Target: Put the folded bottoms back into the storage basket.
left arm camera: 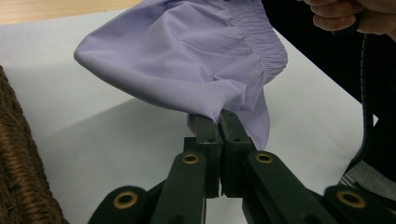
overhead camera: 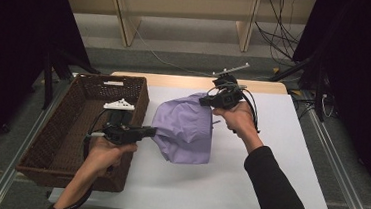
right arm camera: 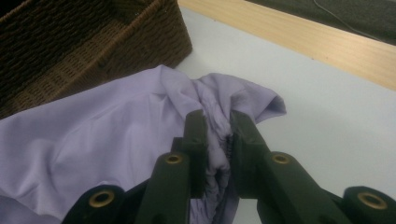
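Observation:
A lilac garment point(overhead camera: 184, 127) with an elastic waistband hangs over the white table between both grippers. My left gripper point(overhead camera: 152, 130) is shut on its left edge, right beside the basket; in the left gripper view the jaws pinch a fold of the lilac garment point(left arm camera: 187, 60) at my left gripper point(left arm camera: 218, 116). My right gripper point(overhead camera: 205, 100) holds the far upper corner, raised above the table. In the right gripper view my right gripper point(right arm camera: 217, 122) is shut on a bunched waistband of the lilac garment point(right arm camera: 107, 140). The cloth's lower end touches the table.
A dark woven basket point(overhead camera: 138, 106) stands at the table's left, seen also as the basket point(right arm camera: 70, 51) and the basket point(left arm camera: 18, 158). The white table top point(overhead camera: 269, 156) has a wooden far edge point(overhead camera: 185, 80). Cables and stands lie on the floor beyond.

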A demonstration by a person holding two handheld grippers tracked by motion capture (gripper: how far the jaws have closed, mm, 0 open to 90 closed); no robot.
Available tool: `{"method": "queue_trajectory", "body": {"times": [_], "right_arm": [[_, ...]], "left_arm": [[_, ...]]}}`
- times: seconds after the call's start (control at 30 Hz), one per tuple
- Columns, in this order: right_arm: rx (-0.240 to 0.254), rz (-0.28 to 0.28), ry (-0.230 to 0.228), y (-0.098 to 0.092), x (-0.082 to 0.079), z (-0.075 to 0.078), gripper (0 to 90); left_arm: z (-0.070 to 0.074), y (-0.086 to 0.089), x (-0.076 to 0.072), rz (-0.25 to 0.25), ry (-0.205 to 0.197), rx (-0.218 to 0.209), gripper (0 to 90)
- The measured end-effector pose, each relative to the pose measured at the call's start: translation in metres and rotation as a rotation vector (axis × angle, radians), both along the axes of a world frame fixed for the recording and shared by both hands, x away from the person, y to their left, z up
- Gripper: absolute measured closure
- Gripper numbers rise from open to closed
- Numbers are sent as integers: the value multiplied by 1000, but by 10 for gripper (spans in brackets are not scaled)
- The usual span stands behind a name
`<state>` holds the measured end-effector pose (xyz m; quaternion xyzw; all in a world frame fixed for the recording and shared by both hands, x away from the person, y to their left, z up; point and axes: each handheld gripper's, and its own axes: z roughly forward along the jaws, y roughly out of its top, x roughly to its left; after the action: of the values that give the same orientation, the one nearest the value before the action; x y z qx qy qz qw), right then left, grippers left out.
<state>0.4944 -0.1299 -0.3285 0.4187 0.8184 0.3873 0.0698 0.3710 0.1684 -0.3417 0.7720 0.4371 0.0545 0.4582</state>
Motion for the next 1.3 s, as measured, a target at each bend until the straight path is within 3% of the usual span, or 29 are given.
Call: {"method": "queue_trajectory", "body": {"times": [1.3], "right_arm": [[4, 52, -47, 63, 14, 50, 789]], "left_arm": [[30, 66, 0, 76, -38, -66, 882]]}}
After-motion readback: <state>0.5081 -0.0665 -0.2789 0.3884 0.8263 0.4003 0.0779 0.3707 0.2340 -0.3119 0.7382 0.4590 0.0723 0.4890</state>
